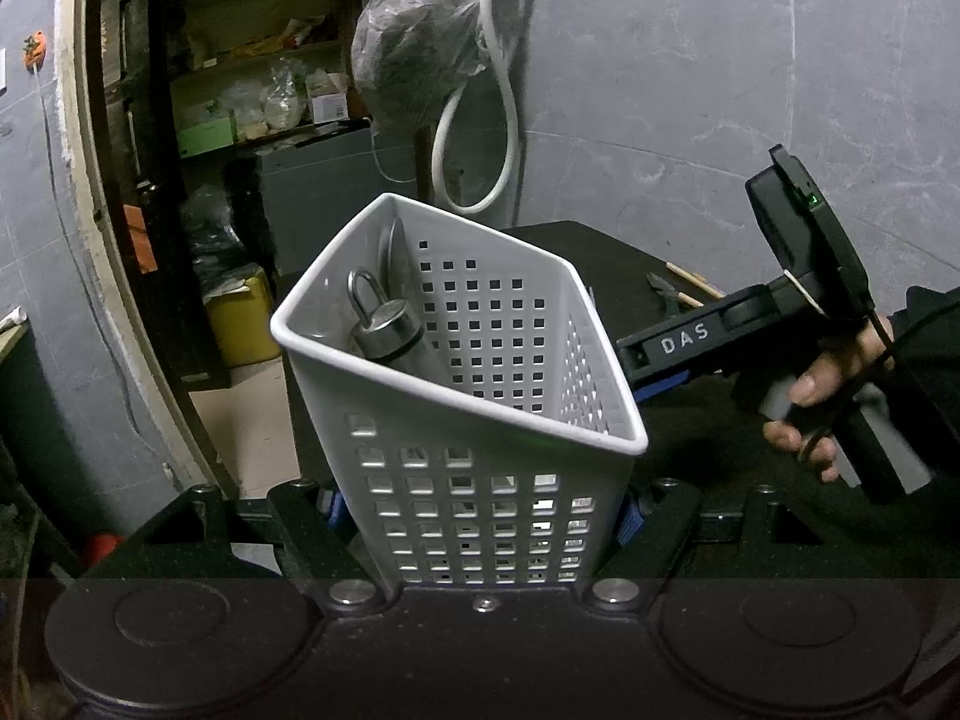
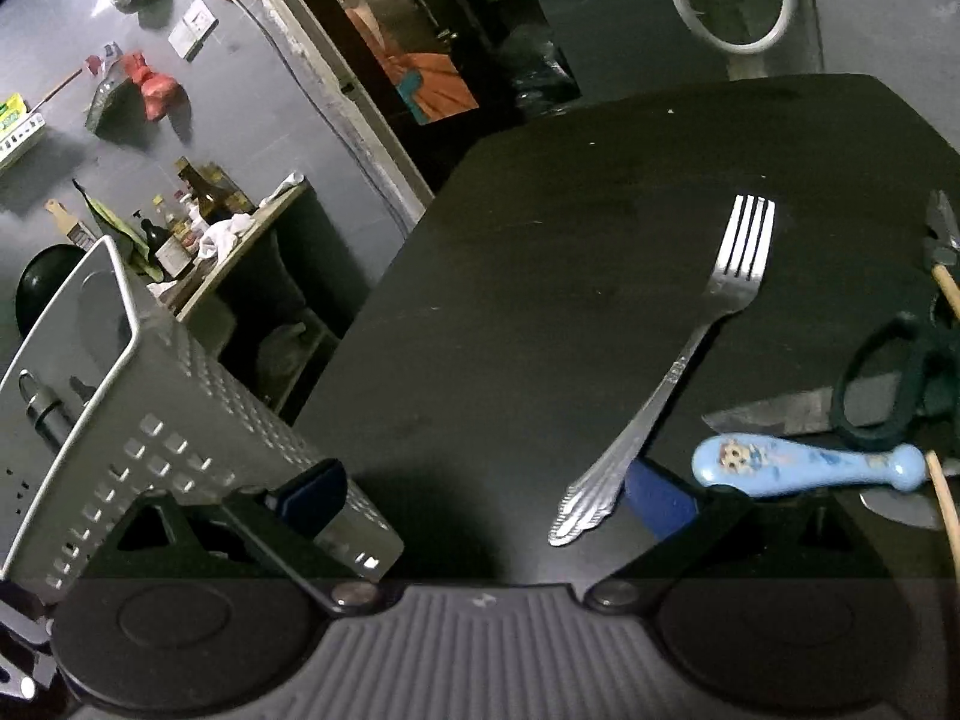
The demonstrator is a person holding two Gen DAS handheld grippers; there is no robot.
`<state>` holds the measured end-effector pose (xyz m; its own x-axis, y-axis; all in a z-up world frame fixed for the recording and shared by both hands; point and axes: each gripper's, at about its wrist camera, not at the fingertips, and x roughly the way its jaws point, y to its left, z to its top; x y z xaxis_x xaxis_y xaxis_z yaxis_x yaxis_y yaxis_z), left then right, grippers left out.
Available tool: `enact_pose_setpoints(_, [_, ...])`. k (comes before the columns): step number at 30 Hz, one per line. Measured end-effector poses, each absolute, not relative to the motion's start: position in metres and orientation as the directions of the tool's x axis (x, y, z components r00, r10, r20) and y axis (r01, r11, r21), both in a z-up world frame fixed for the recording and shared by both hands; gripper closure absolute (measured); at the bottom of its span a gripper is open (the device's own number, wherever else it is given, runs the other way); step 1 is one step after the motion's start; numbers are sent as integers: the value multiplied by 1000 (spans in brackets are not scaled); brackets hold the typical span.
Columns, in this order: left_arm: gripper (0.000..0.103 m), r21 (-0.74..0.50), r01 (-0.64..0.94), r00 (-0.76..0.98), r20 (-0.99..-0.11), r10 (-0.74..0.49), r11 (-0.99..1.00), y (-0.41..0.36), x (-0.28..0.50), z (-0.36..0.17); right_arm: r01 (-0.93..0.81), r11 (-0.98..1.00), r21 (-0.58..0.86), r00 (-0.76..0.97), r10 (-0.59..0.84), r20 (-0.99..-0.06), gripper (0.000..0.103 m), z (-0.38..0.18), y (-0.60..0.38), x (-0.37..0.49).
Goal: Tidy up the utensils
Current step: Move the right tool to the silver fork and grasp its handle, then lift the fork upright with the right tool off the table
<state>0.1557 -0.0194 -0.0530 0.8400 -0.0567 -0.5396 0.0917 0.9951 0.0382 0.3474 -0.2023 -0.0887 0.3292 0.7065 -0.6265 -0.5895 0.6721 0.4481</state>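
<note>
The fork [image 2: 690,360] lies flat on the dark worktop [image 2: 540,240], its handle end just ahead of my right gripper [image 2: 480,498], whose jaws stand open and empty; being thin and flush, it could skate away or slip out. My left gripper [image 1: 480,516] clamps the tilted white basket [image 1: 456,420], so its steel tool [image 1: 390,336] could slide out.

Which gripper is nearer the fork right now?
Right. The right gripper hangs open just over the fork, whose handle end lies between its fingers. The left gripper is off to the side, clamped on the white basket.
</note>
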Motion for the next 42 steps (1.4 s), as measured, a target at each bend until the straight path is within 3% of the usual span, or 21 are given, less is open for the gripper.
enact_pose_setpoints(12, [26, 42, 62, 836, -548, -29, 997, -28, 158, -50, -483, 767, 422, 553, 641, -532, 2, -71, -251, 407])
enact_pose_setpoints(20, [26, 43, 46, 830, -558, -14, 998, -30, 161, -47, -467, 755, 461, 520, 656, -547, 14, -89, -252, 470])
enact_pose_setpoints(30, [25, 48, 27, 820, -572, 6, 998, -35, 166, -44, -492, 693, 527, 473, 721, -507, 21, -109, -258, 503])
enact_pose_setpoints(37, [25, 59, 19, 815, -579, 19, 998, -40, 168, -42, -567, 639, 520, 401, 765, -503, 47, -110, -249, 501])
enact_pose_setpoints(39, [25, 61, 16, 814, -580, 22, 998, -40, 169, -42, -579, 639, 506, 394, 763, -513, 58, -109, -247, 500])
enact_pose_setpoints(41, [25, 61, 14, 814, -580, 24, 998, -41, 170, -41, -586, 642, 495, 387, 758, -525, 75, -110, -246, 498])
enact_pose_setpoints(42, [25, 61, 12, 814, -580, 25, 998, -41, 170, -41, -589, 645, 488, 388, 754, -529, 79, -110, -245, 498])
